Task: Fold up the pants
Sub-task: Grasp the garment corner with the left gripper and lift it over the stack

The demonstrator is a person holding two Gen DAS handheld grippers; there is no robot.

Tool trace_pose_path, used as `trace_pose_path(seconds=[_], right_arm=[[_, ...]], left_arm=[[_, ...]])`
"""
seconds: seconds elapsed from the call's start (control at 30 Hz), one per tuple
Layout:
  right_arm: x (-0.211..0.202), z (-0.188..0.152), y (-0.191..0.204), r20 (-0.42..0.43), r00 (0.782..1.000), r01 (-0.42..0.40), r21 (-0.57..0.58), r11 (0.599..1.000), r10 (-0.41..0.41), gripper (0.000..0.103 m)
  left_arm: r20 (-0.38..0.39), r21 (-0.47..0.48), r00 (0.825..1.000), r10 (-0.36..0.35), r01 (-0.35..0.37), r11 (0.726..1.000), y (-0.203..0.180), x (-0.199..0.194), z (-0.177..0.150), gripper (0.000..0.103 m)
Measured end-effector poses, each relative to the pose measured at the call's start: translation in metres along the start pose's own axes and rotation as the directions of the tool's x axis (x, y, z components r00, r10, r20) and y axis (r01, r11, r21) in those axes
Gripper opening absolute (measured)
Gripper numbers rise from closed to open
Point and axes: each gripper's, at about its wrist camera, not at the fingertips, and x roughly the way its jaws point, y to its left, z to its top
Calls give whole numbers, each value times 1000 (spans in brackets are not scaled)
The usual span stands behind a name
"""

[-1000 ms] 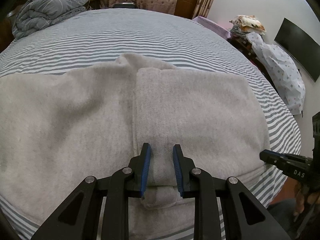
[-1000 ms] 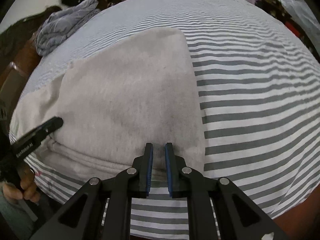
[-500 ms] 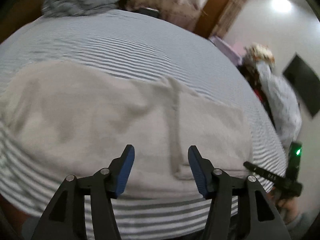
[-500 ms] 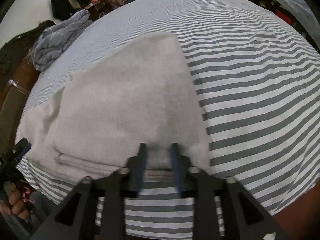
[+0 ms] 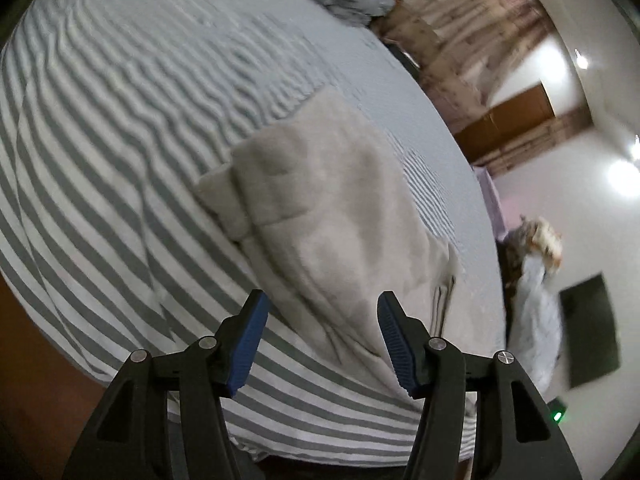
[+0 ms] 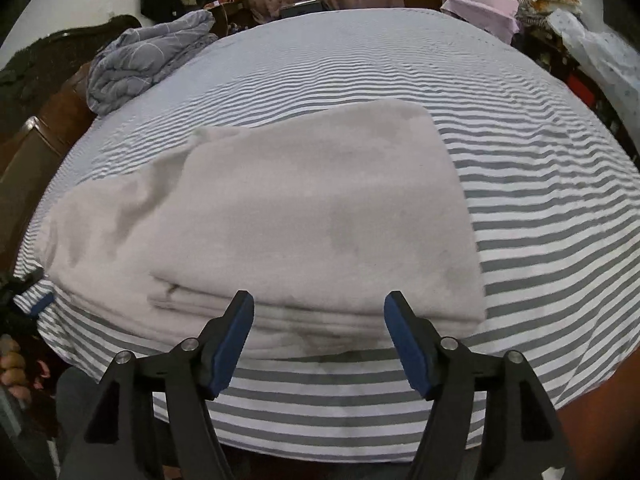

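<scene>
1. The right wrist view alone shows the whole pants [image 6: 312, 216] squarely: a pale grey bundle on the striped bed sheet [image 6: 540, 208] near the front edge of the bed, its folded layers stacked along the near edge; it also shows a crumpled grey quilt [image 6: 140, 60] at the far left corner and fingers [image 6: 12, 364] at the left border.
2. The left wrist view is tilted and blurred; it shows the pants [image 5: 320, 208] running diagonally, one narrow end sticking out at the left, plus a wooden door [image 5: 508, 120] and a dark panel [image 5: 588, 332] on the wall, which the other view lacks.
3. The right gripper [image 6: 320, 340] has just been opening; its blue pads stand spread before the pants' near edge, pinching nothing.
4. The left gripper [image 5: 320, 340] is likewise spread, having just opened; cloth shows between its pads, ungripped.
</scene>
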Motion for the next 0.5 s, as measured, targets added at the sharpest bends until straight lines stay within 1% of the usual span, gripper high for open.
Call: trace_pose_path(seconds=[0.1,0.23,0.3,0.43,0.5], right_arm=[[3,0,5,-8,1000,-18,7,1000,18,65],[6,-1,12,-15,1000,-17,5,1000,18,65],[9,0,13,-15,1000,-13,12,1000,13,65],[11,3,13,-13,1000,3,9,1000,-3,66],[13,5,12,-14,1000,5,14,1000,-5,66]], left_arm=[[-12,-70,1000,-28,27,997,19,6,6,58],[-20,-141,998,-63,60,988,36,18,12,58],[-22,-161,997,-70,65,985,44,22,15,58],[-5,-174,997,-73,71,982,48,29,20,58],[10,-195,997,-77,77,978,48,32,24,59]])
